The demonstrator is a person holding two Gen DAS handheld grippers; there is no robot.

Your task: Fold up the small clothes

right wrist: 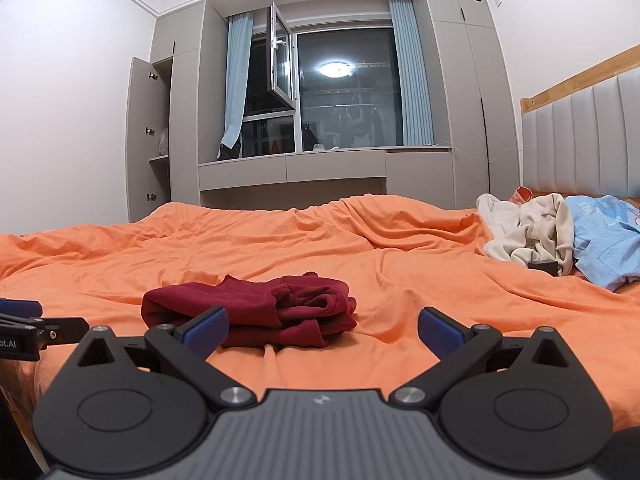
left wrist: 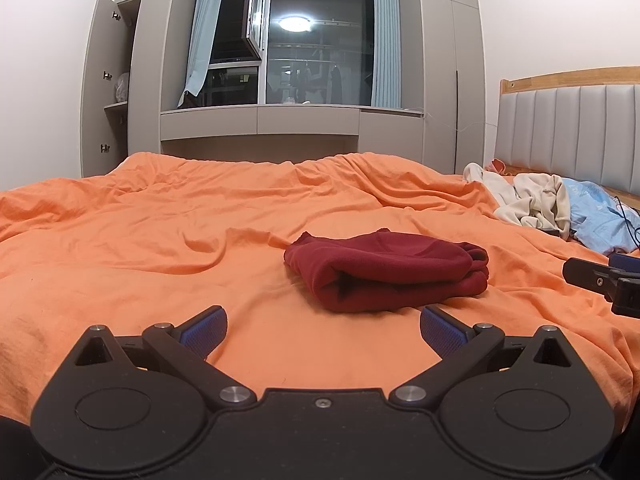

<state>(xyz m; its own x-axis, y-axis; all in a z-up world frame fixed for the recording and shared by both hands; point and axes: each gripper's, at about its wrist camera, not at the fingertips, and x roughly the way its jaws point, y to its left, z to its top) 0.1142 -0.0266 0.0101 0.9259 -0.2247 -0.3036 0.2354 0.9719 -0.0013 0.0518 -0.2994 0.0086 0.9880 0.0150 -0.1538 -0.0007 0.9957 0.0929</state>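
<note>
— On the orange bedspread [left wrist: 160,240], which item is identified as the task garment, and where is it located?

— Near the middle of the bed, a dark red garment [left wrist: 386,270] is seen, folded into a thick, compact bundle. It is lain flat on the bedspread, just ahead of the left gripper [left wrist: 323,330] and not touched by it. In the right wrist view the same bundle [right wrist: 248,312] is found ahead and to the left of the right gripper [right wrist: 322,330].

— How is its appearance described?

— A soft, fleece-like fabric is shown, uniform in colour. Stacked layers are visible at the near edge, with a rounded fold on top. At one end, loose edges and a bunched opening are exposed; the upper surface is slightly domed and uneven.

— Which way is its long axis set?

— The long axis is set roughly left to right across both views. The bunched, open end is pointed toward the headboard [left wrist: 568,136] side; the end toward the wardrobe [left wrist: 108,80] side is lower and flatter.

— What is the state of each gripper?

— Both are spread wide apart, with nothing held between the blue pads [left wrist: 204,330]. Each is held low over the bedspread. The tip of the right gripper [left wrist: 600,280] is visible at the edge of the left view.

— What else is recorded?

— A cream garment [right wrist: 528,232] and a light blue garment [right wrist: 604,240] are left unfolded near the headboard, well apart from the red bundle.
</note>
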